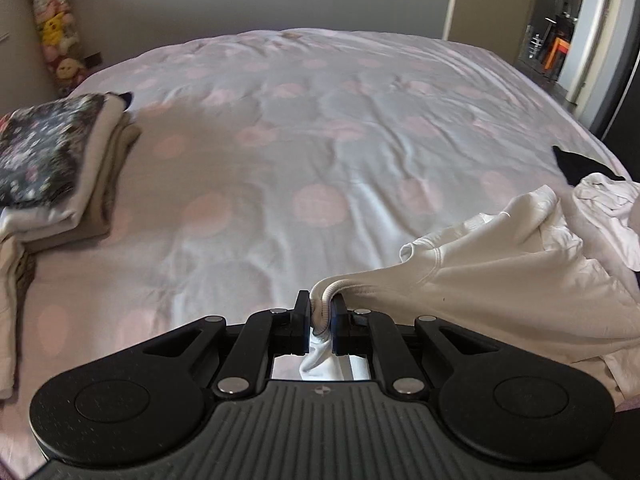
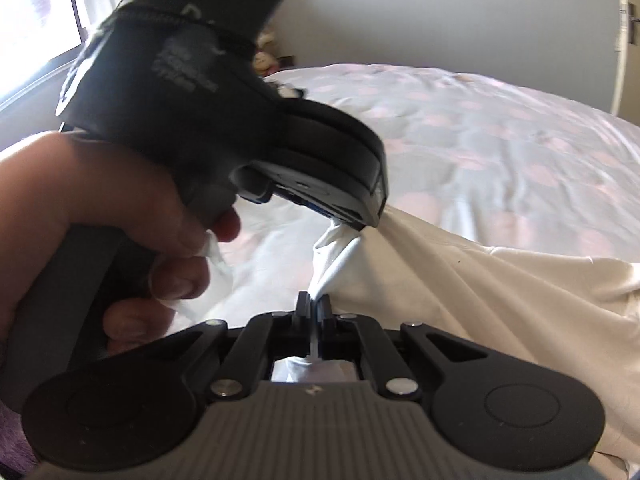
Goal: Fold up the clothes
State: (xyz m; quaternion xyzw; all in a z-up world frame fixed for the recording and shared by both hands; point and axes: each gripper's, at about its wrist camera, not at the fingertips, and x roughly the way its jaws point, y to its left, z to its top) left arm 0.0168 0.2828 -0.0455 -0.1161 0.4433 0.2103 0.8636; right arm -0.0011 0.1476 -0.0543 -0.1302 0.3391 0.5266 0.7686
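Hand-held gripper (image 1: 321, 312) pinching white garment (image 1: 500, 280) over dotted bedspread (image 1: 320, 140).

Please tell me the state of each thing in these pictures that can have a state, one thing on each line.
left gripper: shut on a thick hem of the white garment.
right gripper: shut on thin white cloth of the same garment.
white garment: unfolded, partly lifted off the bed, stretched towards both grippers.
folded pile: stacked at the left of the bed, floral piece on top.
crumpled clothes: unfolded heap at the right.
bed cover: spread, wrinkled.
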